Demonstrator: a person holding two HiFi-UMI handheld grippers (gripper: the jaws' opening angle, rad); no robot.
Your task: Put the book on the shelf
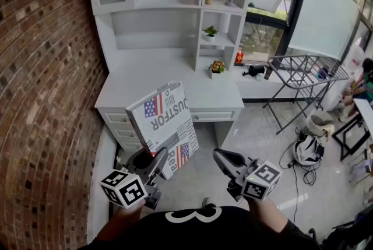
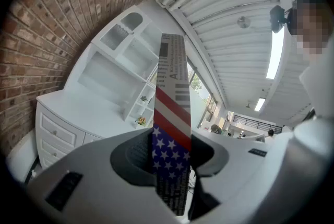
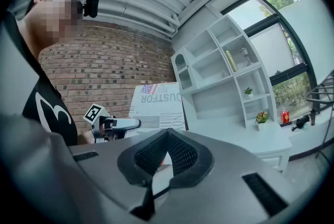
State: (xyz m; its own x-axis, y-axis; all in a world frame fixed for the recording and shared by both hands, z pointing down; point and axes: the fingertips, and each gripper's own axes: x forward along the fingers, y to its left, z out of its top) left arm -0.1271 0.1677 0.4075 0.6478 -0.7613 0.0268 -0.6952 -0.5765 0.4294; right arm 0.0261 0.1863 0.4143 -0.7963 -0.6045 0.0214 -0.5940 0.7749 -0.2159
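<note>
The left gripper is clamped on the lower edge of the book, which stands up above its jaws. The right gripper, beside it, is closed and empty. The book looks stiff, light and glossy, so it is probably best held well in from the edge.

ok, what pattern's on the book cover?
The book is white with US-flag print, black lettering; clearest in head view.

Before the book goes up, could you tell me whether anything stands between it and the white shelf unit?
Nothing visible does: the white flag-printed book, clamped in the jaws of the left gripper, has only open air between it and the white shelf unit.
</note>
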